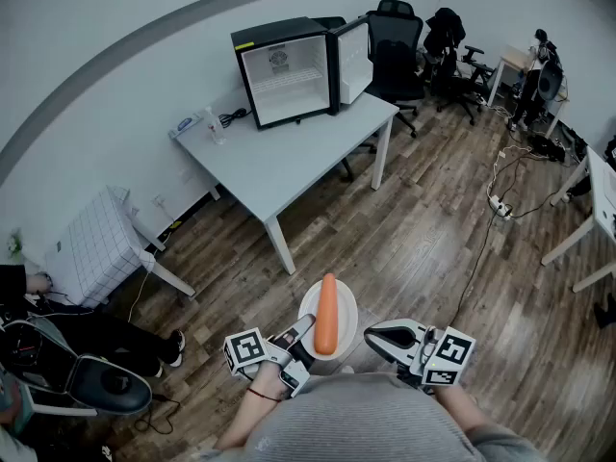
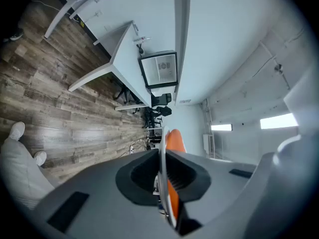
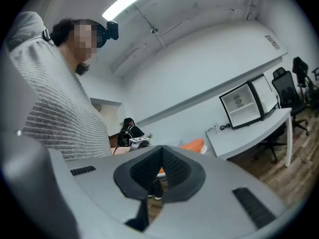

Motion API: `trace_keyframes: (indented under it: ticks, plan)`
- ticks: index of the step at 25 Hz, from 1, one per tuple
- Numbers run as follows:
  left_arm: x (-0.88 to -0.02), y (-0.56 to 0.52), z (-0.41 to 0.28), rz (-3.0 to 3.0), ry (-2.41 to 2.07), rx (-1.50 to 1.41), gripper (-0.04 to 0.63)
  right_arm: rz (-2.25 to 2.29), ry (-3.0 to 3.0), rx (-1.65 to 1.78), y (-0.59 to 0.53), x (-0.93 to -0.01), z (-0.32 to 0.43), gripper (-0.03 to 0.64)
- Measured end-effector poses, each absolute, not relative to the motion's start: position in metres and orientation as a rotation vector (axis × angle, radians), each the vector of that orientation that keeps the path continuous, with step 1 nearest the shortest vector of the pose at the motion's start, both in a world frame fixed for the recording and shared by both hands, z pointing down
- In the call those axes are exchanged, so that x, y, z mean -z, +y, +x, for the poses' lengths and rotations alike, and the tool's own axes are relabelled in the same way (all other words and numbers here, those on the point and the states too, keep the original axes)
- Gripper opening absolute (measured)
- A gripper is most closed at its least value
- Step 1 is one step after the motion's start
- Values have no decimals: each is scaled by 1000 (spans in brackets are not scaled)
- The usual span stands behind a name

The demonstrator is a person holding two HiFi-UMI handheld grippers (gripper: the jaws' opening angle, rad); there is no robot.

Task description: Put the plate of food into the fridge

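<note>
Left gripper (image 1: 304, 331) clamped on plate (image 1: 346, 306) rim, carrot (image 1: 327, 327) pointing approx. at open fridge (image 1: 286, 73), well ahead on counter (image 1: 279, 157); right gripper (image 1: 372, 336) closed, empty.

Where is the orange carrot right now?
In the head view, bottom middle: the long orange carrot lies on a round white plate held by the left gripper.

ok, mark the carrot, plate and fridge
carrot (image 1: 327, 314), head view, middle of its body.
plate (image 1: 349, 316), head view, bare right rim.
fridge (image 1: 286, 85), head view, open interior.
</note>
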State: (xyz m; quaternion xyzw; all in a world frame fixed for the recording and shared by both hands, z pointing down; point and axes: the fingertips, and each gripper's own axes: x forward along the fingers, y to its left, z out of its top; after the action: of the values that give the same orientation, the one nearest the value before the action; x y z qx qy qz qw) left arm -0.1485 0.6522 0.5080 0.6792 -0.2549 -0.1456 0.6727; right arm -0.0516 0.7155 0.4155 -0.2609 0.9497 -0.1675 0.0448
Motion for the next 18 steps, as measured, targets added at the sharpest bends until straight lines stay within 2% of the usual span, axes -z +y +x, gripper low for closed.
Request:
trace_keyframes:
  ticks: [18]
  plan:
    - [-508,645,-141,1515,-573,304,34,-753,2896,524,705,-414,-48,12]
